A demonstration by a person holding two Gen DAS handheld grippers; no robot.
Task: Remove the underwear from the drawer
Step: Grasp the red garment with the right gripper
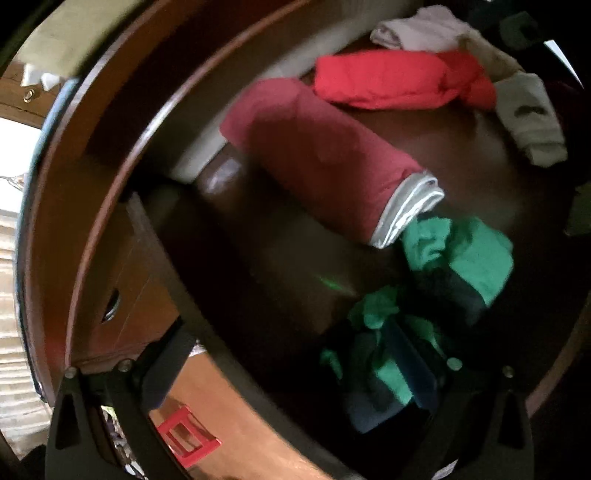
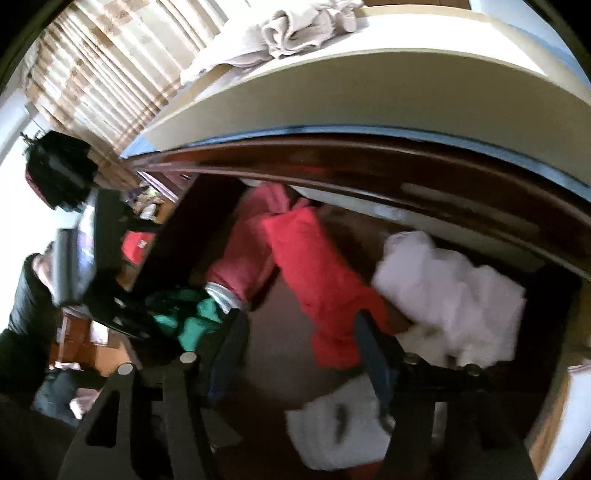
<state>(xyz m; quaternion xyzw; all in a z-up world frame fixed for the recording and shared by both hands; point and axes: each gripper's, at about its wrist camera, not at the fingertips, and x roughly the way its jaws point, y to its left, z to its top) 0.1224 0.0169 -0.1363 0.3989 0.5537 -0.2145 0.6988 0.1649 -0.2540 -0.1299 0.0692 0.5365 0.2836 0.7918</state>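
Drawer (image 1: 110,155) of dark wood is seen standing open, its rim curving across both views, with several soft garments lying on its bare floor. Largest among them is a dusty-red roll with a pale waistband (image 1: 321,158), laid diagonally near the middle; behind it lies a bright red folded piece (image 1: 388,79), and at the back a pale lilac bundle (image 1: 421,29) and a white sock (image 1: 528,118). Nearest the left gripper (image 1: 291,406) a crumpled green-and-navy piece of underwear (image 1: 443,280) is found, partly between that gripper's fingers.

All of this cloth is judged light, limp and unbreakable; it will sag and unroll when lifted, so a thick fold or the elastic waistband would be the surest place to be pinched.

The left gripper's jaws are seen spread wide, the green cloth lying against the right-hand finger; whether any of it is caught cannot be told through the blur. The right gripper (image 2: 299,354) is likewise spread, held low over the drawer, one finger lying just beside the bright red piece with a second white sock (image 2: 336,428) below; nothing is pinched.
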